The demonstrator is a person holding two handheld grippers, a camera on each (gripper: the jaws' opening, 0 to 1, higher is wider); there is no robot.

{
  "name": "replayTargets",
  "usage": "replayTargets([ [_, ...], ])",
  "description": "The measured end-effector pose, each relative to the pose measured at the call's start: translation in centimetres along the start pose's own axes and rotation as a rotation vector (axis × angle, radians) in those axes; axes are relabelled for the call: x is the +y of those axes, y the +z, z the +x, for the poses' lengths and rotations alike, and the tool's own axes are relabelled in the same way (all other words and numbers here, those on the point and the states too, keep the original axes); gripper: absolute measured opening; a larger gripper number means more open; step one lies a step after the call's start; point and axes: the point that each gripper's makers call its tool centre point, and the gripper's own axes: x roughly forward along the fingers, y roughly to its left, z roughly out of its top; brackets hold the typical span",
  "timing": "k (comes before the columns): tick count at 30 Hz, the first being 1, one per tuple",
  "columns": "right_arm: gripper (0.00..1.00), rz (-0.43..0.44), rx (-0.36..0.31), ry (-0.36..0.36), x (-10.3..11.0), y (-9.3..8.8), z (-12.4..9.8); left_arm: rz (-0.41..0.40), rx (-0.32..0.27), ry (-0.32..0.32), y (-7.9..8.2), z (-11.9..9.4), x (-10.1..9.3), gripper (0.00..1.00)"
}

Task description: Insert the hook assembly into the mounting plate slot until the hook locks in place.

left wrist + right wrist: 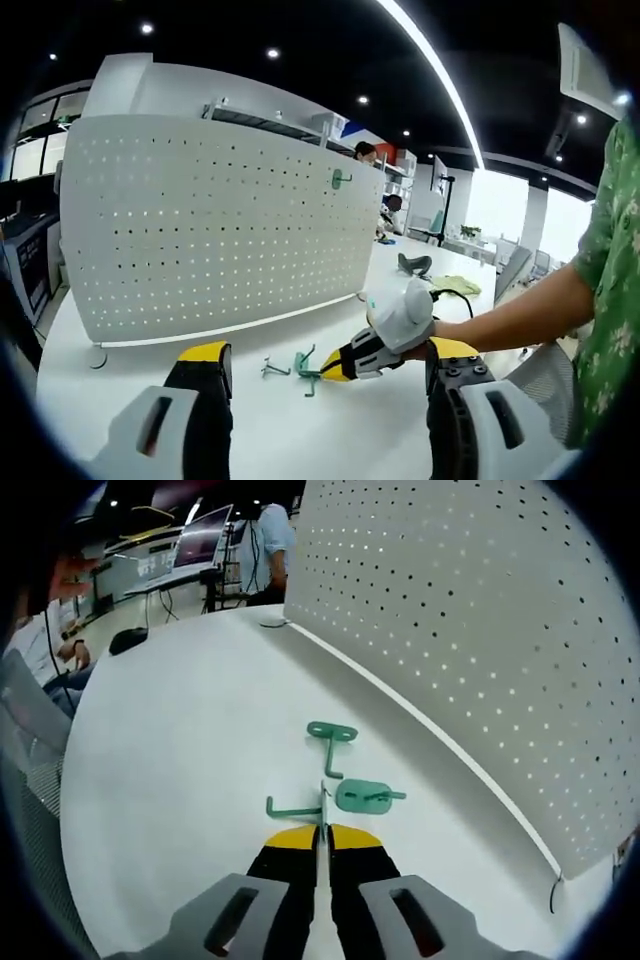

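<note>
Right claw (322,832) pressed together on green hook (296,807) at lower centre, low over white tabletop (170,770). Left claw (330,365) spread wide. Pegboard (215,225) upright, upper left.

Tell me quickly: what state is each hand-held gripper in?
Left hand-held gripper: open, holding nothing.
Right hand-held gripper: shut on a green hook.

Beside the green hook (340,763) on the table (180,770), the right hand-held gripper (324,832) tips cover whatever they pinch; the pegboard (480,650) runs past the frame's edge.
</note>
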Motion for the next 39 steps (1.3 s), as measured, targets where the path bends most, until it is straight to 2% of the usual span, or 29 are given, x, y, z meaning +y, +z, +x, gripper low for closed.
replayTargets([
  [10,0.00,0.003,-0.007,-0.003,-0.5,-0.1,0.0,0.000,0.006,-0.001,-0.2,0.0,0.0,0.81],
  [25,0.00,0.228,-0.057,0.045,-0.5,-0.3,-1.4,0.009,0.006,-0.012,-0.1,0.0,-0.5,0.80],
  [27,0.00,0.285,-0.067,0.056,-0.3,-0.2,-1.7,0.011,0.005,-0.014,-0.1,0.0,-0.6,0.80],
  [39,0.00,0.466,-0.138,0.108,-0.4,1.4,-3.6,0.021,-0.005,-0.023,0.2,-0.1,-1.0,0.80],
])
